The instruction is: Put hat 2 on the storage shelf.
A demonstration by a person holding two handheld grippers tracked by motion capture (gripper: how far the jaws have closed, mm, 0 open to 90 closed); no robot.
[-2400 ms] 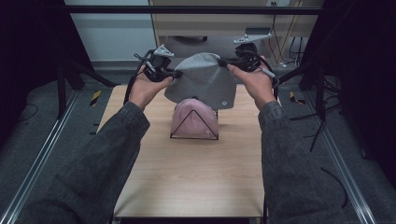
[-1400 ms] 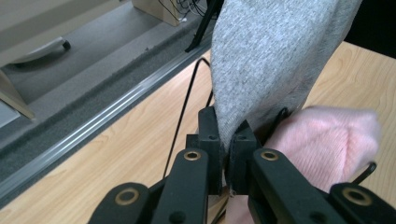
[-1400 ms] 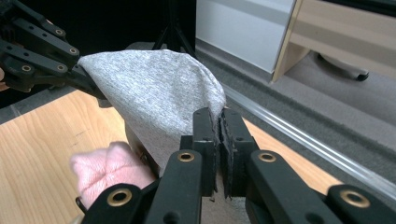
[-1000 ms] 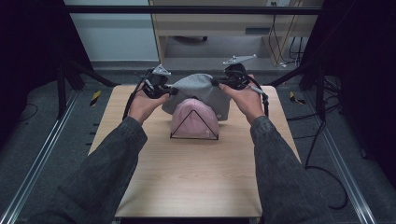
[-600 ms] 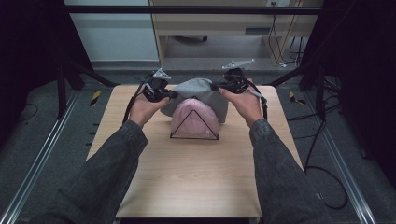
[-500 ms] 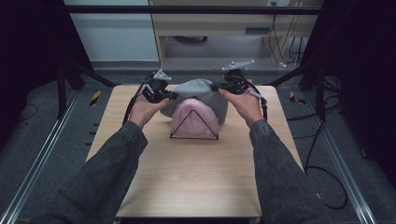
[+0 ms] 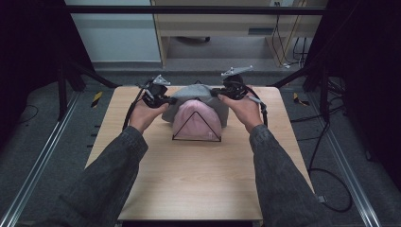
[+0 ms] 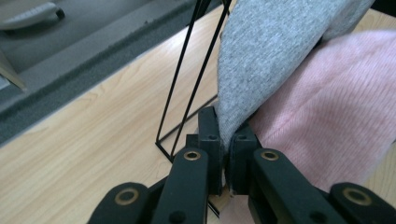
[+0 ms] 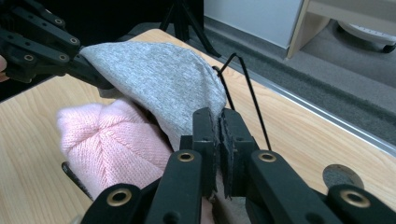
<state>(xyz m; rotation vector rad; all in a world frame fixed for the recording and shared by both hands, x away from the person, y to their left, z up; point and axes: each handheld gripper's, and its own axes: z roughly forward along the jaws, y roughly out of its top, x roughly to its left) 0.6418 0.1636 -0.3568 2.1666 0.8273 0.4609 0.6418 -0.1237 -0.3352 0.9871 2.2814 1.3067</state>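
A pink knit hat sits on a black wire stand at the far middle of the table. A grey knit hat is draped over its back and top. My left gripper is shut on the grey hat's left rim and my right gripper on its right rim. In the left gripper view the jaws pinch grey fabric against the pink hat, beside the stand's wires. In the right gripper view the jaws clamp the grey hat above the pink hat.
The wooden table has bare surface on the near side of the stand. A round hole is in the tabletop near the right gripper. A yellow and black tool lies on the floor at left; cables trail at right.
Both hands have come down and inward with the grey hat, which was stretched high above the pink hat and now lies over it. Over the last half second little has moved.
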